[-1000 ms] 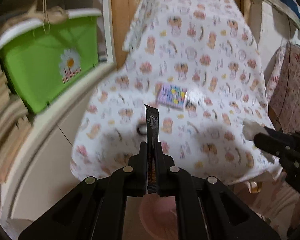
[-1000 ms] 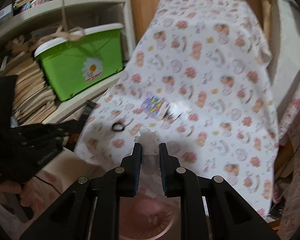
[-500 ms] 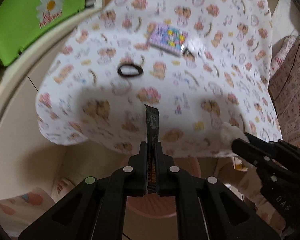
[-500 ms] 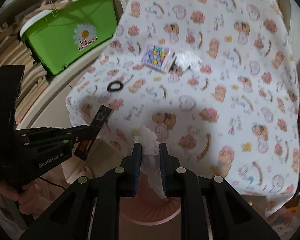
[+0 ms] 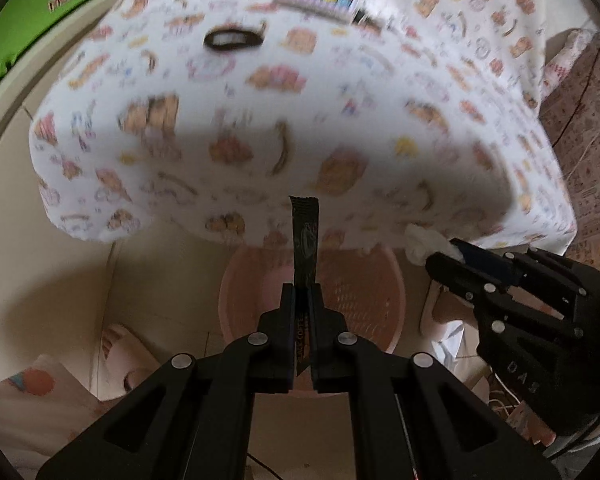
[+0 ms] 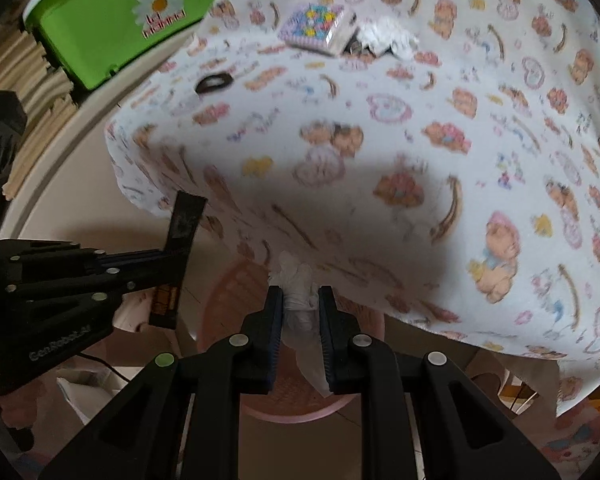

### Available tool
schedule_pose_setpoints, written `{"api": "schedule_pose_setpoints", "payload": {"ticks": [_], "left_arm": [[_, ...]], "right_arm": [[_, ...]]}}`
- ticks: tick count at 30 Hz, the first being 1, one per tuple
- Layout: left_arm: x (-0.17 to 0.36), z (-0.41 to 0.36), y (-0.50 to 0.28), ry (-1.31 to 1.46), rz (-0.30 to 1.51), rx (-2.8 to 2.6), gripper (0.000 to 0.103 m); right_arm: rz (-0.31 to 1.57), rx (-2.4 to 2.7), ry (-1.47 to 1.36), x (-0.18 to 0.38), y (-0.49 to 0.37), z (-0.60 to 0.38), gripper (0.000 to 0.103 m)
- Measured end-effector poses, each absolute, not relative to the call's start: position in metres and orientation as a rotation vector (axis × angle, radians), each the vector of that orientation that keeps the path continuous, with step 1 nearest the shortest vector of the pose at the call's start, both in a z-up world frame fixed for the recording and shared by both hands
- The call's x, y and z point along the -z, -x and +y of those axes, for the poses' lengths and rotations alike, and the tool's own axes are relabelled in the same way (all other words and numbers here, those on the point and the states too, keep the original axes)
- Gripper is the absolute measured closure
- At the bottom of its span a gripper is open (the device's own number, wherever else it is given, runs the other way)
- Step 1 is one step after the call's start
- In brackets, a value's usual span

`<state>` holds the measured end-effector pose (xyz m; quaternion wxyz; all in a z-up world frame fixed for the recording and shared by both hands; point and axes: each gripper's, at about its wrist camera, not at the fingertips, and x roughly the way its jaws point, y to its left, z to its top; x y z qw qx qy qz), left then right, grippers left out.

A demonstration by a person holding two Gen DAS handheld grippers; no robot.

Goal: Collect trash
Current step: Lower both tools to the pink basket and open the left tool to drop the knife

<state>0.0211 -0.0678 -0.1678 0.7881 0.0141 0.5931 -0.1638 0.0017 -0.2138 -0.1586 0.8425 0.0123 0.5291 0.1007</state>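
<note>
My left gripper is shut on a black coffee stick sachet, held upright over a pink mesh bin that stands on the floor below the table's front edge. My right gripper is shut on a crumpled white tissue, also above the pink bin. The right gripper shows at the right of the left wrist view, and the left gripper with the sachet shows at the left of the right wrist view. Another white crumpled wad lies on the table.
The table wears a white cartoon-print cloth. On it lie a colourful patterned pack and a black ring. A green box with a daisy sits on a shelf at left. Printed fabric hangs at right.
Both grippers have dropped and drawn back from over the table to below its front edge, still holding the sachet and the tissue; the pink bin has come into fuller view beneath them.
</note>
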Motion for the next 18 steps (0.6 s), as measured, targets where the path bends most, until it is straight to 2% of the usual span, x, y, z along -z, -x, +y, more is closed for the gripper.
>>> {"api": "schedule_pose_setpoints", "payload": {"ticks": [7, 18], "left_arm": [[0.207, -0.075, -0.019, -0.088, 1.306, 0.373, 0.098], [0.253, -0.061, -0.030, -0.116, 1.391, 0.340, 0.096]], "right_arm": [[1.238, -0.194, 0.005, 0.207, -0.011, -0.211, 0.084], [1.270, -0.172, -0.039, 0.242, -0.018, -0.213, 0.084]]}}
